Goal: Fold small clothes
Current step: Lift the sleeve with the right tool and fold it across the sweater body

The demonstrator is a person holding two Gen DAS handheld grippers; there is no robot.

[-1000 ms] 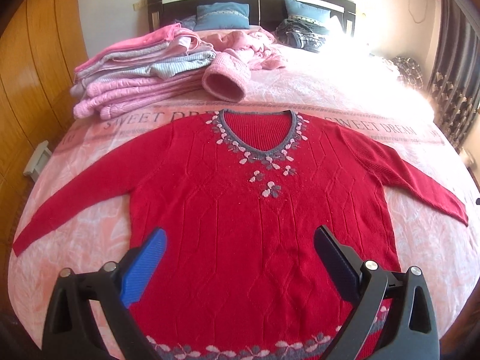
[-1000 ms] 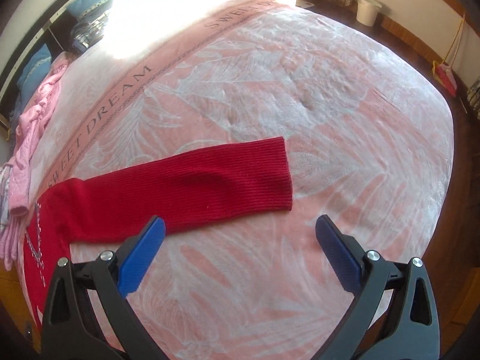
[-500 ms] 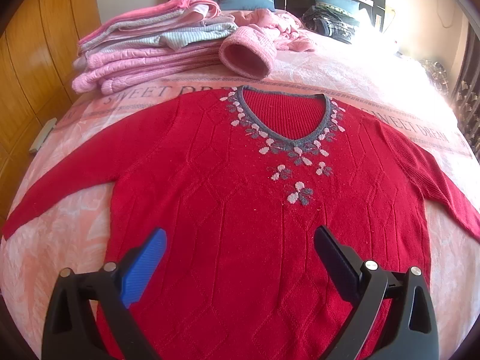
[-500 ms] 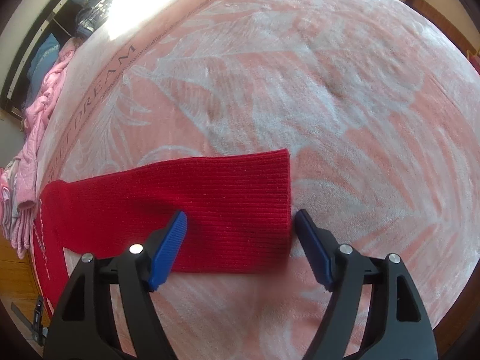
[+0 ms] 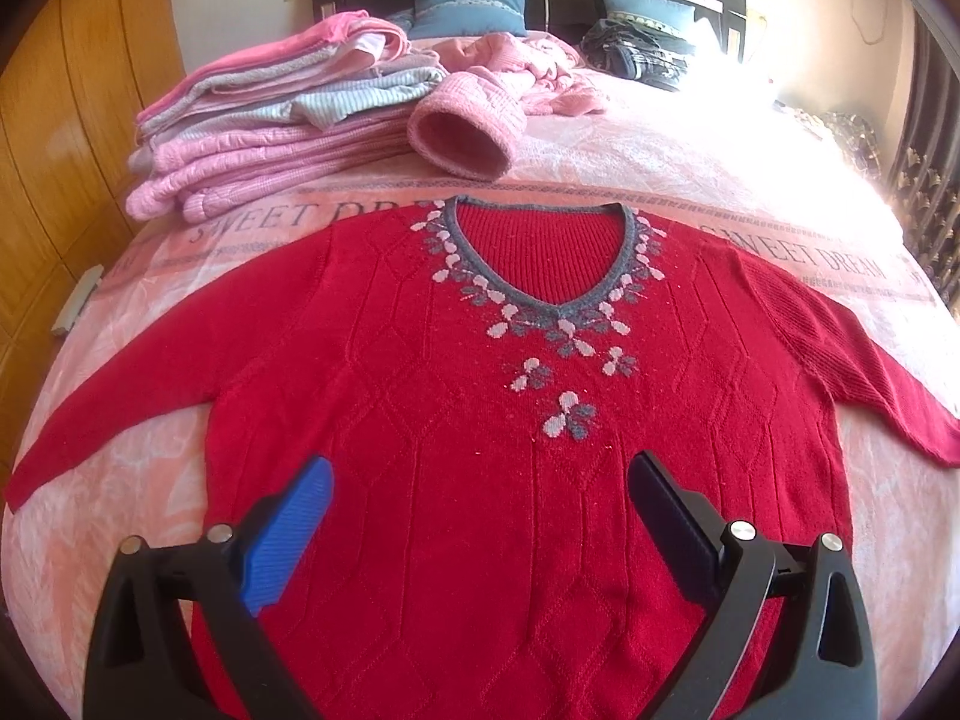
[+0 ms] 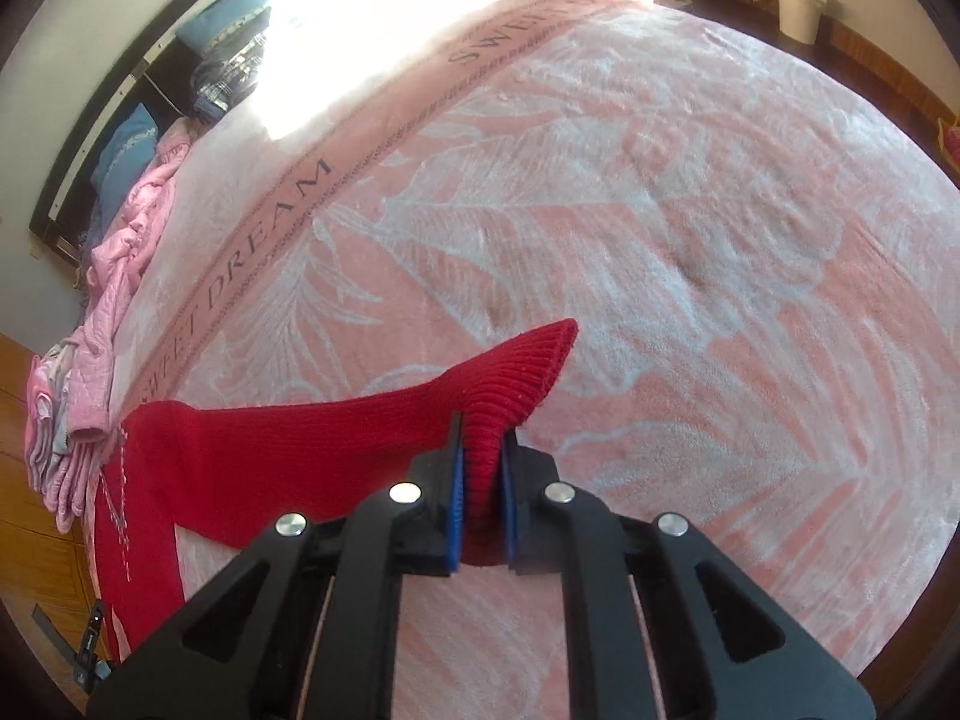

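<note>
red sweater lies flat, front up, across the near half of the bed, both sleeves spread for folding. left gripper hovers over the torso, jaws wide, holding nothing. right gripper is clamped on the sleeve cuff toward the bed's right edge, bunched and raised, likely to fold inward.

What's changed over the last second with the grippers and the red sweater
The right gripper moved down onto the sleeve cuff of the red sweater, shut on it and bunched it up off the pink blanket. The left gripper moved in closer over the sweater's body, jaws open as before. The folded pile stayed put.
</note>
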